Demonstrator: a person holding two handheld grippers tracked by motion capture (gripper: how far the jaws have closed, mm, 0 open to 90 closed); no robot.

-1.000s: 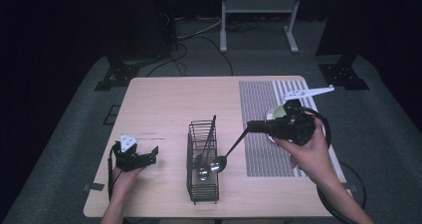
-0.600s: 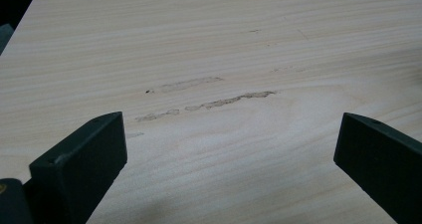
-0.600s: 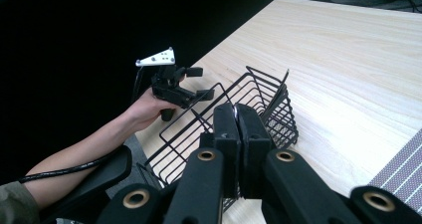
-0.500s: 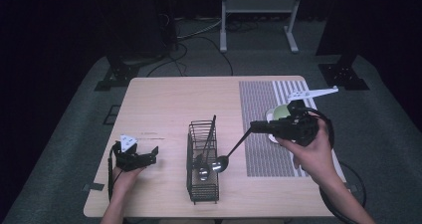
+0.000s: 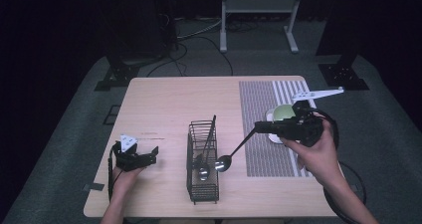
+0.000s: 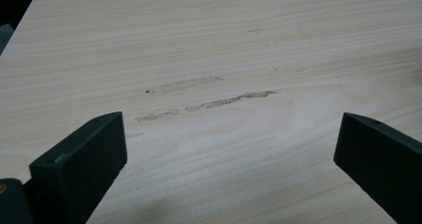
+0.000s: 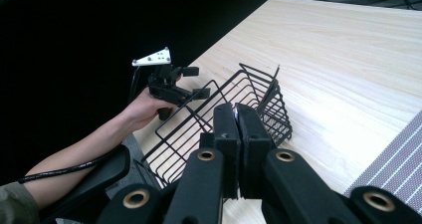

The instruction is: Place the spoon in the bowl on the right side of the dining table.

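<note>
High view, first speaker: Reading from the left, what lies around the left gripper?

Second speaker: It rests low over the table, close to the table's left edge and near the front edge. Its jaws stand wide apart with nothing between them; the left gripper view shows bare wood across the whole gap. Ahead of it the tabletop is open as far as the far edge.

First speaker: And to its right?

Second speaker: The wire basket stands between the two grippers, apart from both, with bare wood on either side. One utensil already leans inside it.

First speaker: Where is the ladle?

Second speaker: Its handle is clamped in the closed jaws of the right gripper; the bowl hangs just beside the basket's right wall, at rim height, not inside. The right gripper is over the left border of the striped mat, with a green bowl just behind it.
</note>
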